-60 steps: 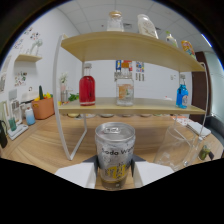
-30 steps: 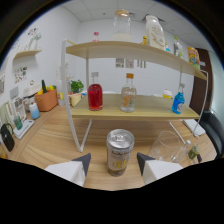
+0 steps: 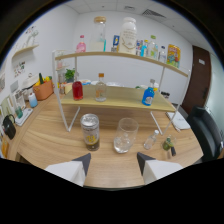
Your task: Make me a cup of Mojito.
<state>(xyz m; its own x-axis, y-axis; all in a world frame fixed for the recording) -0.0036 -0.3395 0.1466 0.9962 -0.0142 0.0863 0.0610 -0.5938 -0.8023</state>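
A silver can (image 3: 90, 131) with a yellowish label stands at centre frame on the light wood-grain table (image 3: 50, 140), beside a clear colourless glass (image 3: 125, 135). On the pale wooden shelf (image 3: 117, 97) above sit a red bottle (image 3: 77, 90) left of centre, a clear bottle (image 3: 101, 88) with an orange cap, and a blue bottle (image 3: 148, 95) to the right. An orange pot (image 3: 43, 90) sits at left, and the gripper's fingers (image 3: 150, 167) at the bottom are white with dark tips.

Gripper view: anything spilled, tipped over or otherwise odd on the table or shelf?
Nothing stands out. The can, the glass and the shelf bottles, red and blue, all stand upright; no spill shows. The gripper is open, holding nothing.
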